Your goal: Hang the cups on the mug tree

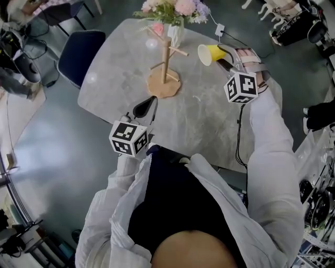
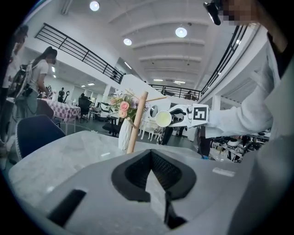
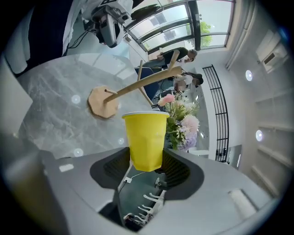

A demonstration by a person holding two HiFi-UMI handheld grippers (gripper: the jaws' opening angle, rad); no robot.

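While the right tongs clamp an empty yellow cup sideways over the surface's far right edge, near the mug tree, the left tongs are pinched together, empty. Flowers mostly hide their vase.

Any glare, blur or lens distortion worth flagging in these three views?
Head view: sharp, with pale light glints on the table. Left gripper view: heavy fisheye bend, black corners. Right gripper view: fisheye too, yellow cup crisp.

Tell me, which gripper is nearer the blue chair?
Left. The left gripper is on the blue chair's side of the table; the right gripper, gripping the yellow cup, is beyond the mug tree.
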